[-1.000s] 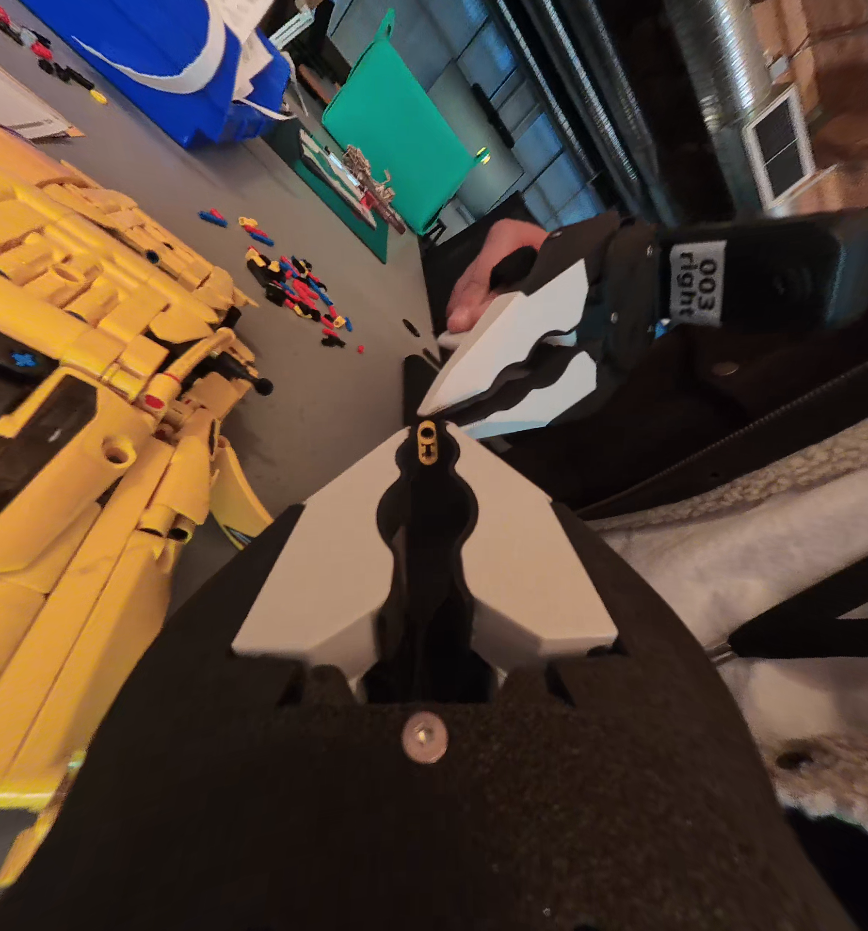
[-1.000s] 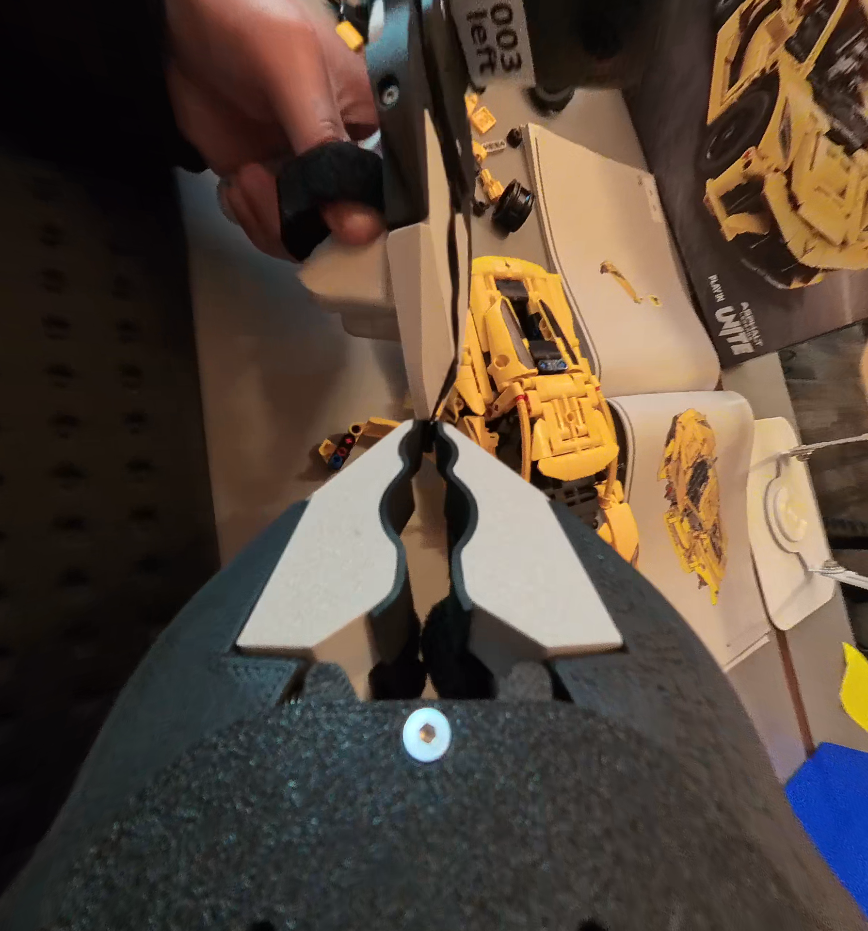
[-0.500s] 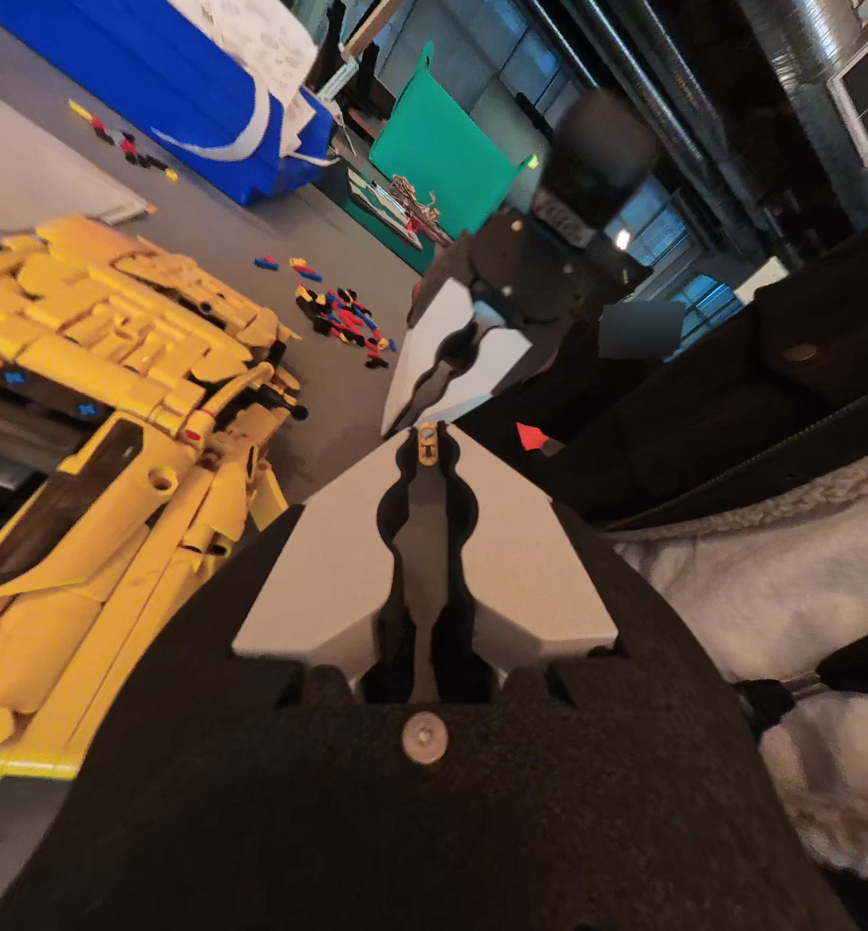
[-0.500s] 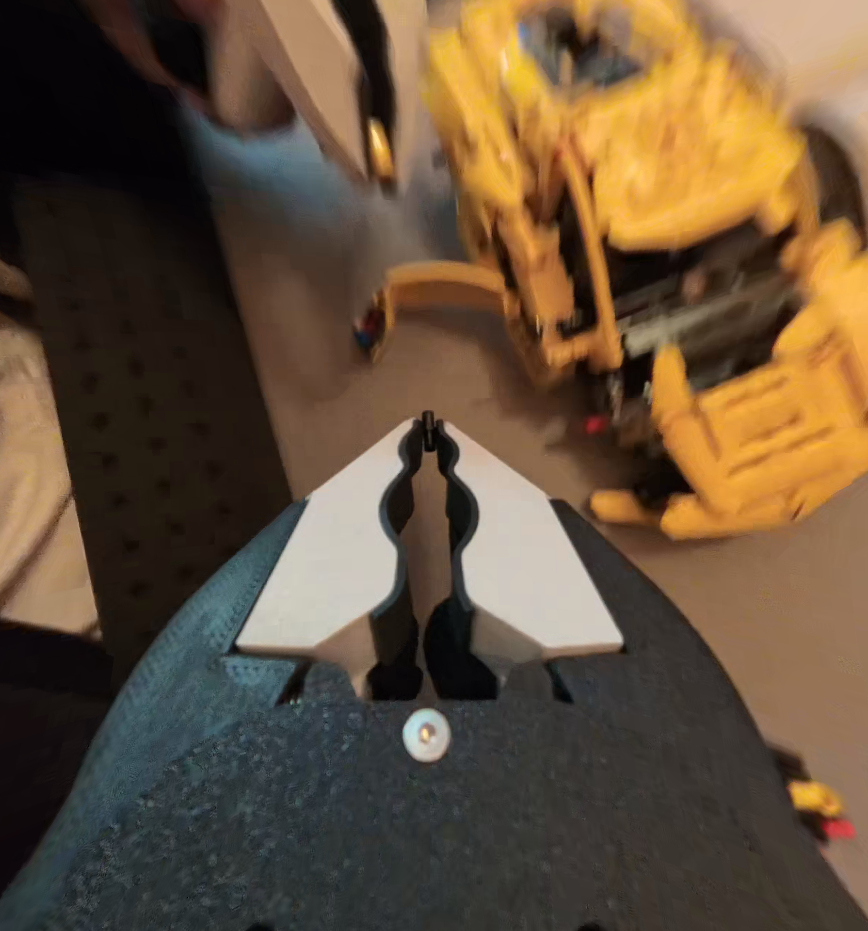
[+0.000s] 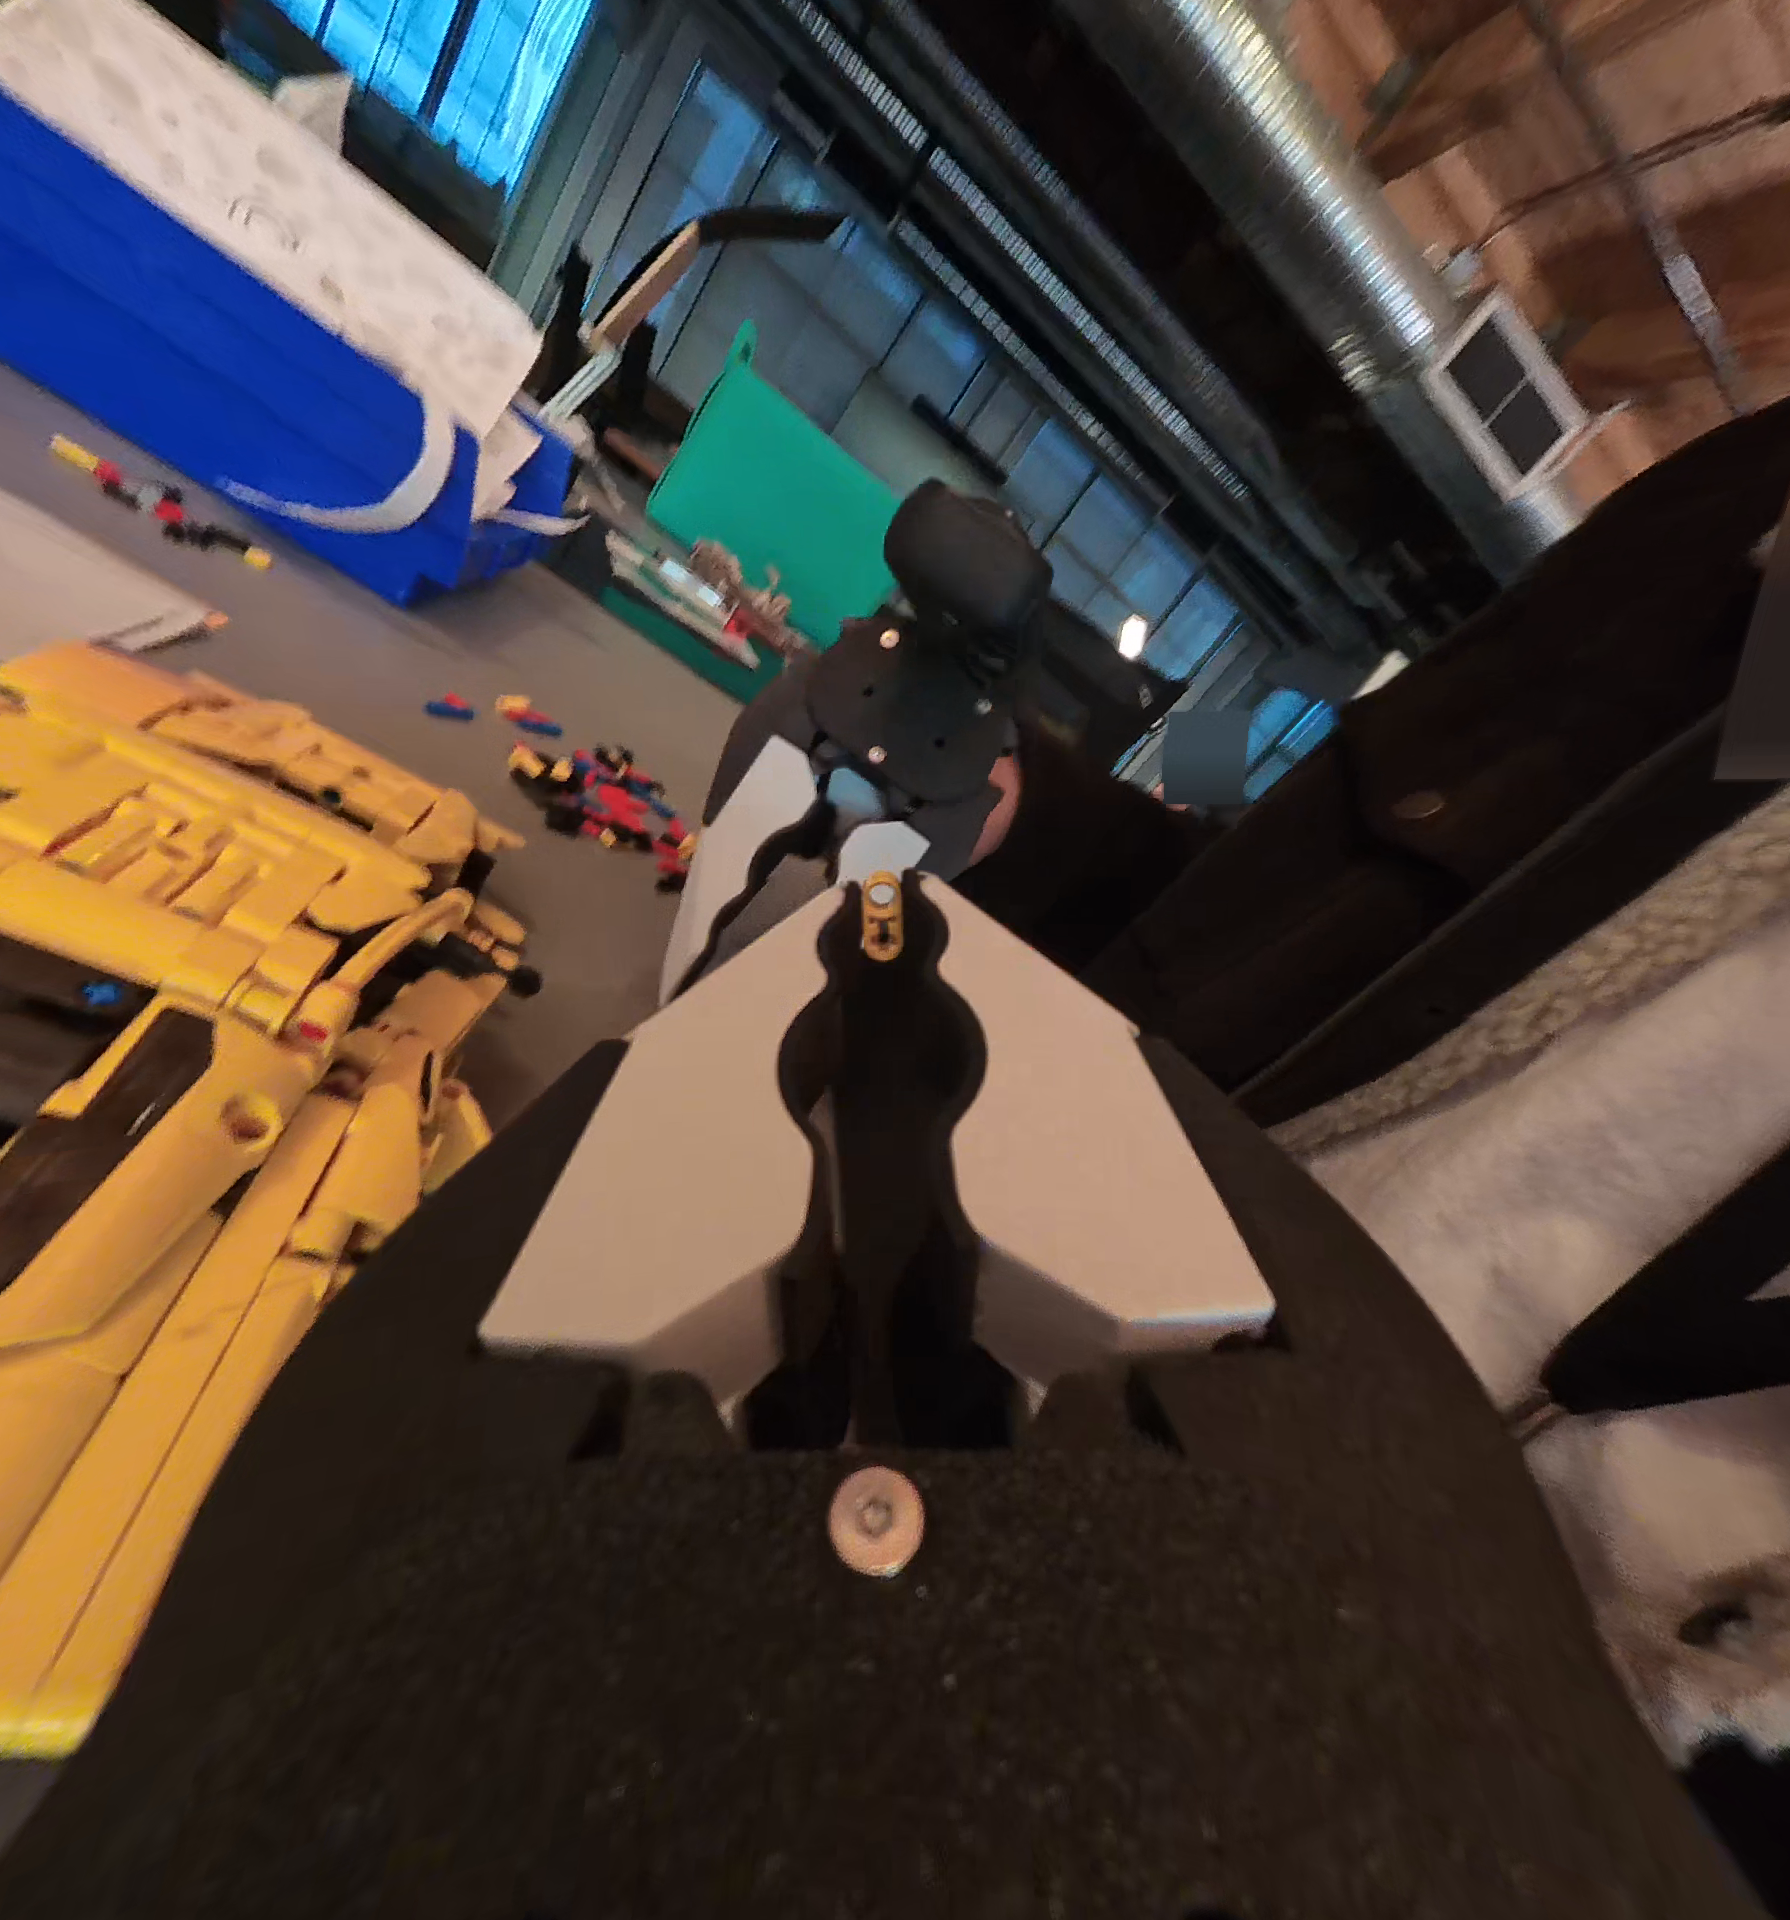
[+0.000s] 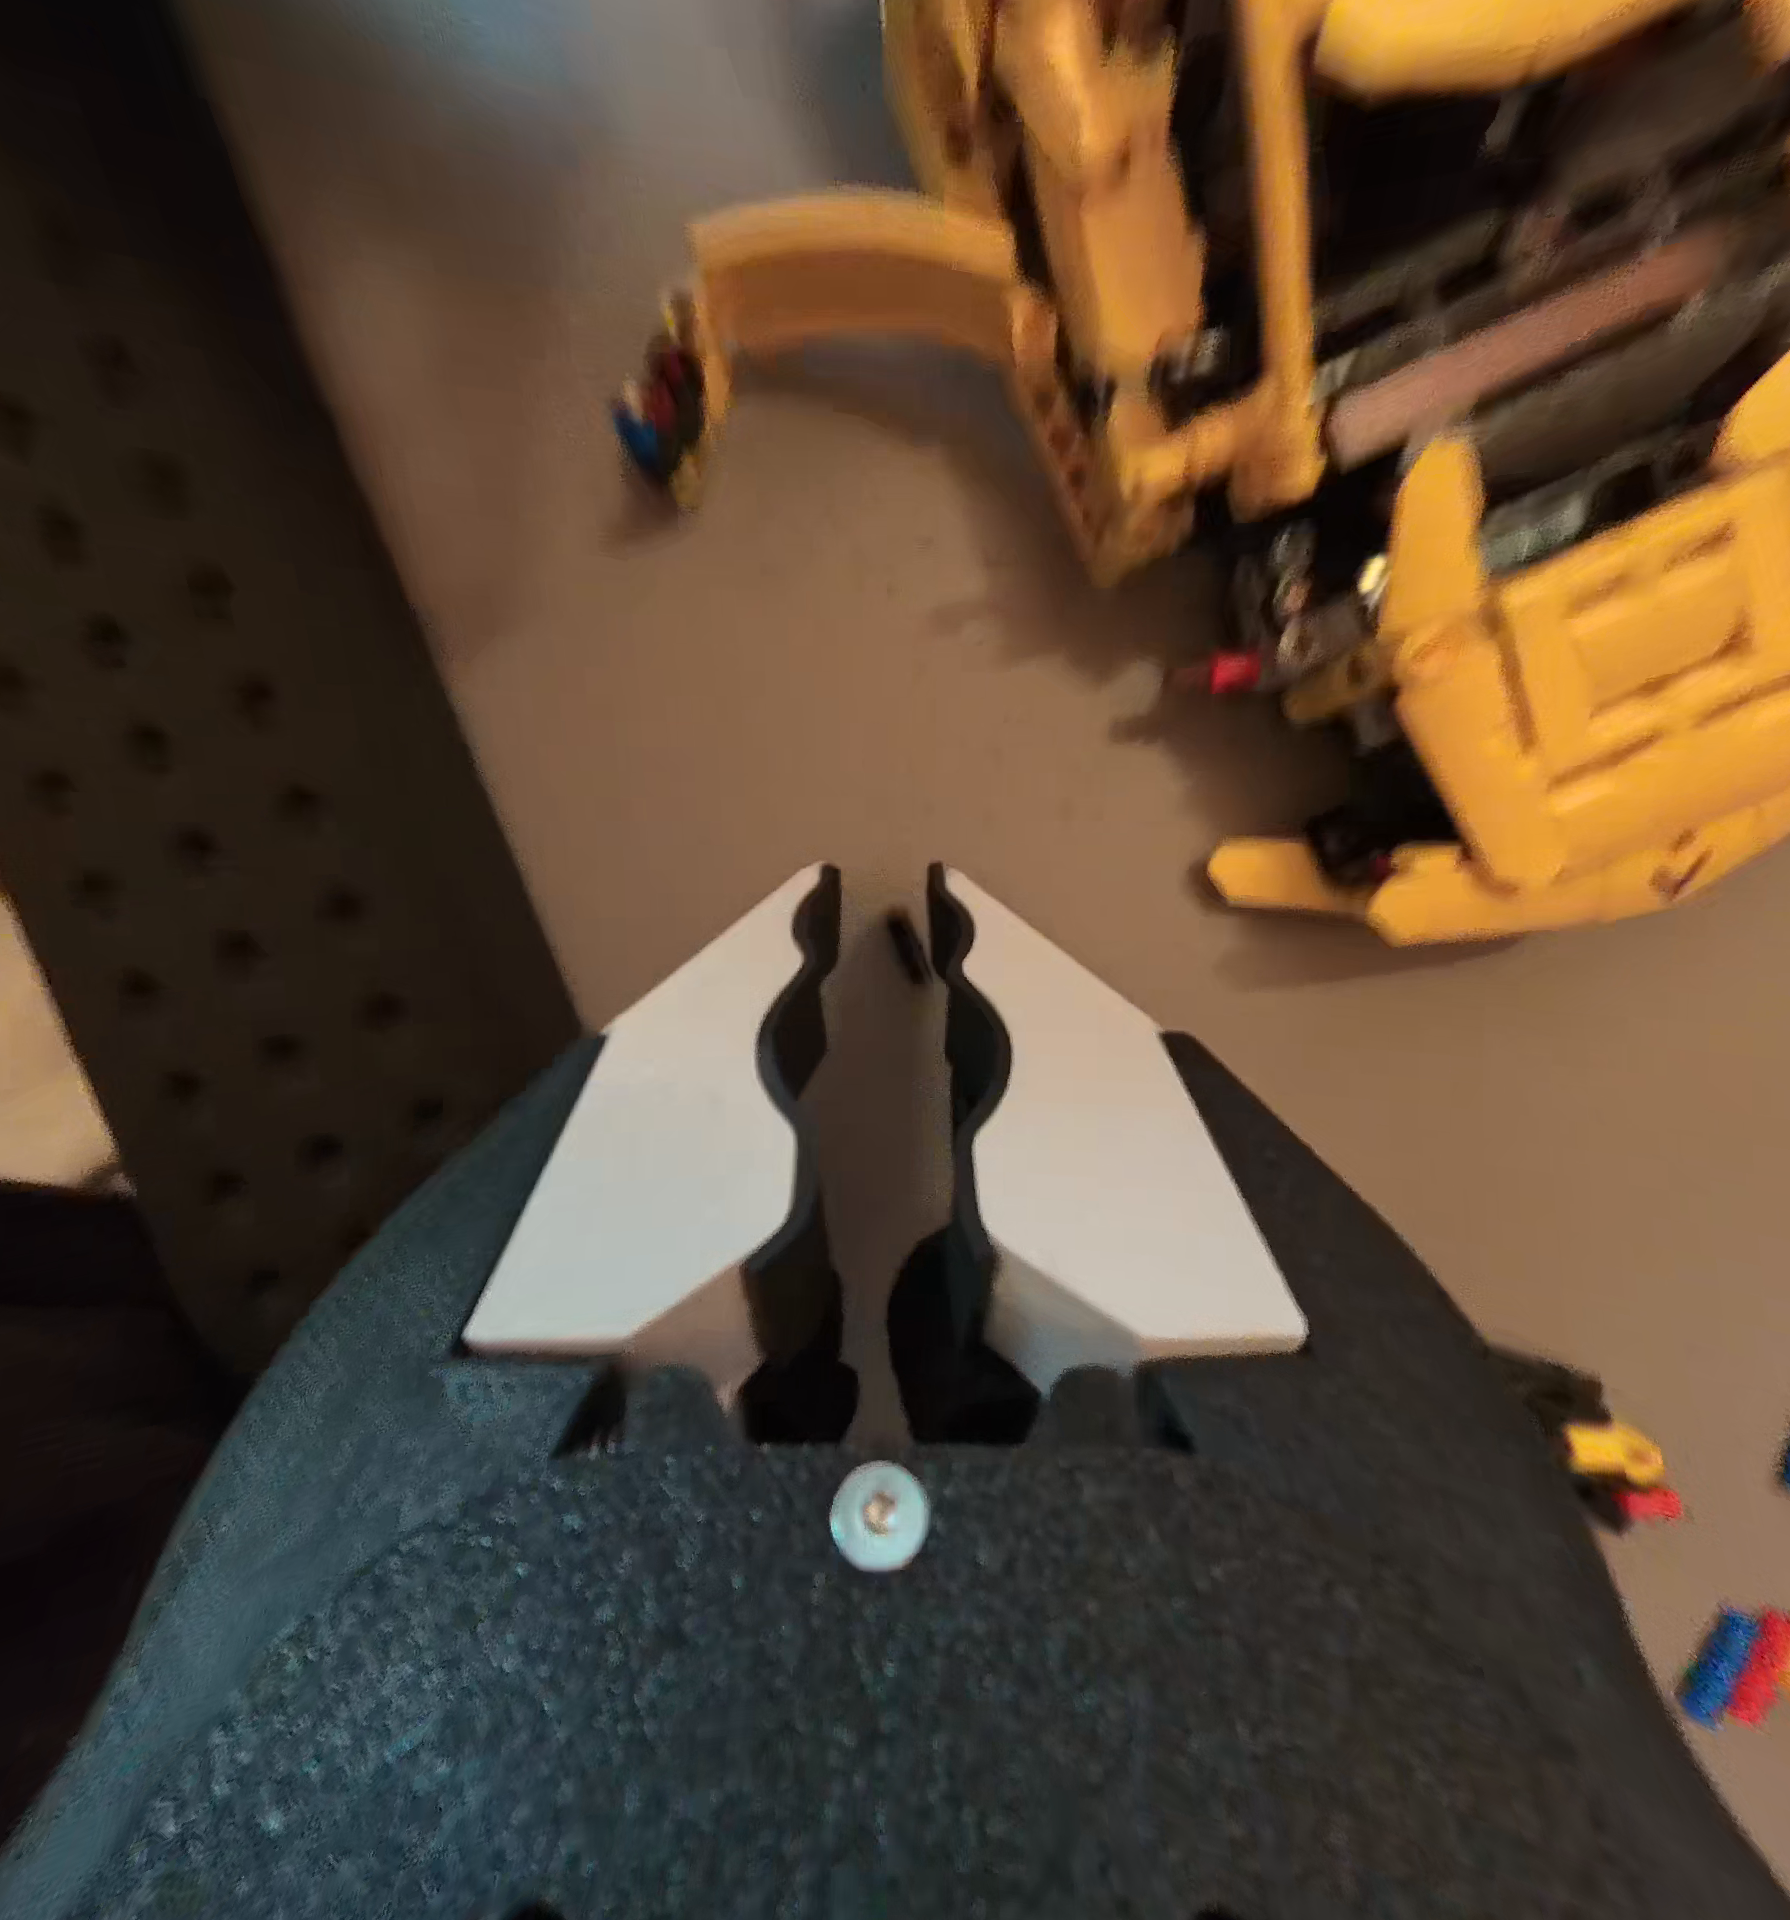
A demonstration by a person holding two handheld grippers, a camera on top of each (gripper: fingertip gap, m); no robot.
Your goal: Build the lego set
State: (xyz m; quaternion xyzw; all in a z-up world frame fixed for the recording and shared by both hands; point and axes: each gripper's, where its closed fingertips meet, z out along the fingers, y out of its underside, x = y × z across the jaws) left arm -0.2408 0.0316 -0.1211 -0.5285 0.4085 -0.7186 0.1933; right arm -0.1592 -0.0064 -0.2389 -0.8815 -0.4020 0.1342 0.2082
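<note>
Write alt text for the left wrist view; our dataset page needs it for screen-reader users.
The left tool pinches a small yellow Lego piece at its tips, above a grey table. A yellow Lego car lies left; the right tool hovers beyond.

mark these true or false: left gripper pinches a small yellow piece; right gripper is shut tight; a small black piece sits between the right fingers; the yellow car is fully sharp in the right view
1. The left gripper pinches a small yellow piece at its tips. True.
2. The right gripper is shut tight. False: its jaws stand apart with a clear gap.
3. A small black piece shows between the right fingers. True; whether it touches a finger cannot be told.
4. The yellow car is fully sharp in the right wrist view. False: it is blurred.
</note>
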